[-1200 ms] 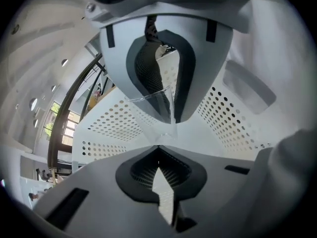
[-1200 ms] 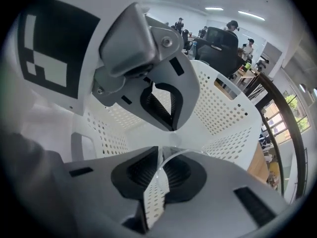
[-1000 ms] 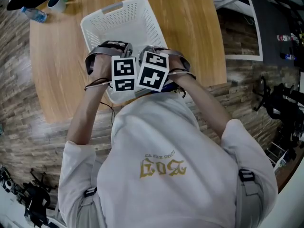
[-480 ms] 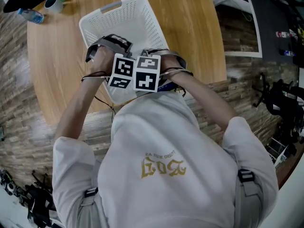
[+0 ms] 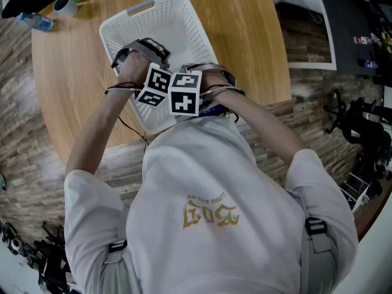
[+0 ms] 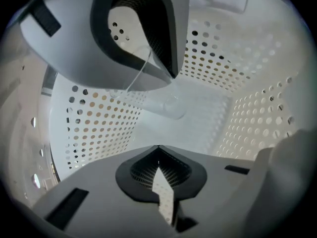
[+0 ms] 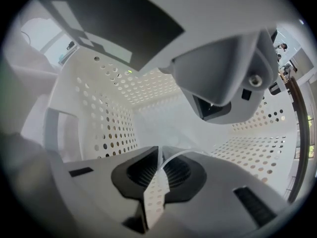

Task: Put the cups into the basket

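Close to your chest, both grippers dip side by side into the white basket (image 5: pixel 144 8). Your left gripper (image 6: pixel 163 115) has its jaws spread wide, and a clear cup (image 6: pixel 166 102) lies just beyond them on the basket floor, rim against the upper jaw. Your right gripper (image 7: pixel 190 133) is spread too, with a second clear cup (image 7: pixel 184 154) touching its lower pad. Farther off, a mug (image 5: pixel 64 3) stands at the wooden table (image 5: pixel 245 29) edge.

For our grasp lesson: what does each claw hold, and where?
Nothing gripped: left claw and right claw are open. One cup leans rim-first against the left's upper jaw, another cup on the right's lower jaw.
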Available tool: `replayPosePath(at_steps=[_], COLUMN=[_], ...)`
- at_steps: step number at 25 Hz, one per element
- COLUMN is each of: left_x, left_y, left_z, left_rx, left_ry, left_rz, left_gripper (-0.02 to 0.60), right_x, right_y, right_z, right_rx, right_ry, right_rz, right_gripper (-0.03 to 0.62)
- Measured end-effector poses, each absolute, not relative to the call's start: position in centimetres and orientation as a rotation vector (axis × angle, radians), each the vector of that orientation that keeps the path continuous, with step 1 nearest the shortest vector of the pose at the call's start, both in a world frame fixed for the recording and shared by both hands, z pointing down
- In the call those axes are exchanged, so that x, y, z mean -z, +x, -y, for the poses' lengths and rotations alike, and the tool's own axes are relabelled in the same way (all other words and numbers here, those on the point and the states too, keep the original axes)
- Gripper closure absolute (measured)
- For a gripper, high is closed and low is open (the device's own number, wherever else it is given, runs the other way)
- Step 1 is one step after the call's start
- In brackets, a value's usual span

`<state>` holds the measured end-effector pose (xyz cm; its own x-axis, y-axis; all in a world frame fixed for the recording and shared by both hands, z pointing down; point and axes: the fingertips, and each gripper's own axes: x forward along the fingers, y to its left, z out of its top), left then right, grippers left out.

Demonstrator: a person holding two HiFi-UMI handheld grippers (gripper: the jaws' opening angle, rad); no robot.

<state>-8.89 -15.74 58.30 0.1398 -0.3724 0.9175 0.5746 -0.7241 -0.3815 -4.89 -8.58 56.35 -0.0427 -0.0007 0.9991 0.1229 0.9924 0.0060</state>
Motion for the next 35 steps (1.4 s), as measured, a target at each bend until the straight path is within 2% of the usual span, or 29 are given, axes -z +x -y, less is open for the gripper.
replayPosePath(at_steps=[23, 25, 31, 35], left_x=[-62.2, -60.7, -50.2, -49.1], left_y=[-9.9, -8.4, 1.0, 1.9], left_z=[16.4, 17.2, 22.2, 22.7], left_rx=[1.688, 1.546, 0.615, 0.531], left_ry=[-1.602, -1.648, -1.710, -1.680], left_rz=[0.320, 0.180, -0.622, -0.680], left_gripper=[0.577, 0.577, 0.577, 0.577], right_x=[-58.9, -59.0, -59.7, -59.6], right_y=[-3.8, -3.8, -3.4, -3.4], right_z=[8.3, 8.3, 8.3, 8.4], right_rx=[0.126, 0.131, 0.155, 0.152], right_ry=[-0.125, -0.127, -0.125, -0.118], right_rz=[1.484, 1.478, 1.456, 1.455], right_gripper=[0.563, 0.563, 0.563, 0.563])
